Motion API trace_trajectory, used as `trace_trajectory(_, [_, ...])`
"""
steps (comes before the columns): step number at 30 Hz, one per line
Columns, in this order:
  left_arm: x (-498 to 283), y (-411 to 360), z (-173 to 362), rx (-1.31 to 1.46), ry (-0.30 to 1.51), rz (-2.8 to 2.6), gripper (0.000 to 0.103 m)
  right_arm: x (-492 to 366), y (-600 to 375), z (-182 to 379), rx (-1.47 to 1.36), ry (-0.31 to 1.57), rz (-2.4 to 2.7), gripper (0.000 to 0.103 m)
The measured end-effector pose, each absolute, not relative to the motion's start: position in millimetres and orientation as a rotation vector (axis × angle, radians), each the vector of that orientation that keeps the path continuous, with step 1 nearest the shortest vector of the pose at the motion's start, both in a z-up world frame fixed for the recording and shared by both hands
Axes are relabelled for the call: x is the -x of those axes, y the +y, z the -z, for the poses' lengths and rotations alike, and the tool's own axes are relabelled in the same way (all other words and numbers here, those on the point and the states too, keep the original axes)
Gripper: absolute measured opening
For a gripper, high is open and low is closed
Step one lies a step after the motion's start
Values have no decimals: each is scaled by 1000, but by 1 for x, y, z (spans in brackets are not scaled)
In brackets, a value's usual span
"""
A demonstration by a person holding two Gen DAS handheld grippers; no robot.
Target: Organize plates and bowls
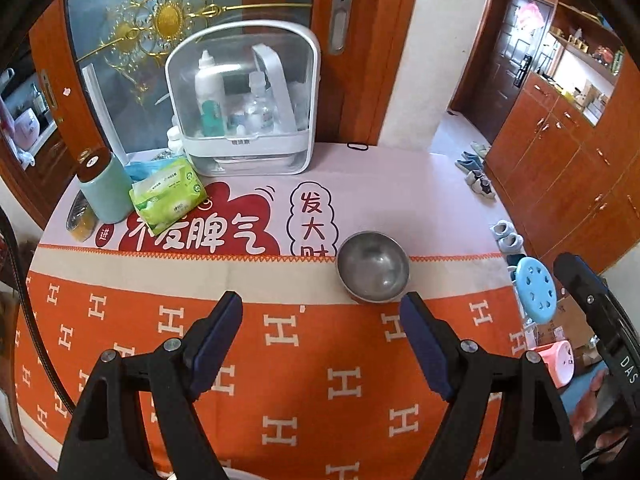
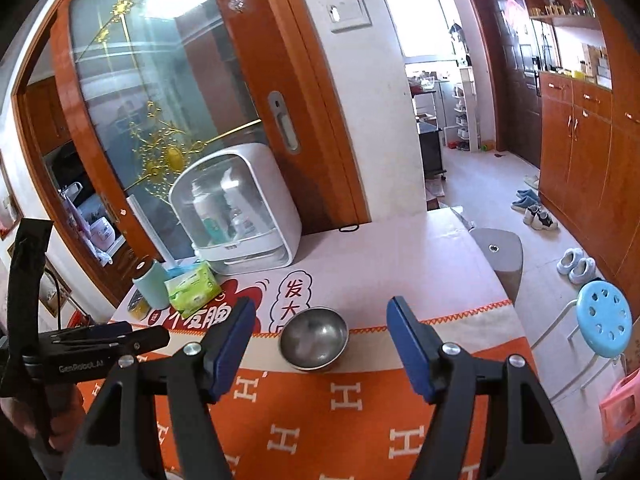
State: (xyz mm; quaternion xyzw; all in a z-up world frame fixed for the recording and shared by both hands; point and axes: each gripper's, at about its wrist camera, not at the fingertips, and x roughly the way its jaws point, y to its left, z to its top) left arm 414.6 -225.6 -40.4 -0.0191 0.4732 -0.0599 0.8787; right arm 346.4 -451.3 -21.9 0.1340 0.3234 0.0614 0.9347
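A steel bowl (image 1: 373, 267) stands upright and empty on the orange patterned tablecloth (image 1: 304, 364). My left gripper (image 1: 322, 306) is open over the cloth, nothing between its blue pads; the bowl lies just past its right fingertip. In the right wrist view the same bowl (image 2: 314, 339) sits ahead of my right gripper (image 2: 321, 312), which is open with nothing between its fingers. The left gripper's black body shows at the left edge there, held by a hand. No plates are in view.
At the table's back stand a white clear-fronted storage box (image 1: 244, 100), a teal canister (image 1: 103, 186) and a green tissue pack (image 1: 168, 194). Right of the table are a blue stool (image 2: 608, 320), a pink stool (image 1: 558, 364), shoes and wooden cabinets.
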Motion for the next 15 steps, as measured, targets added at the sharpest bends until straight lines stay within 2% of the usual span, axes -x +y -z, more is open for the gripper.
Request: trace_trajectory(15, [-484,-257,141,17,1105,123,80,-411,-448,118,-251,804,-149,69])
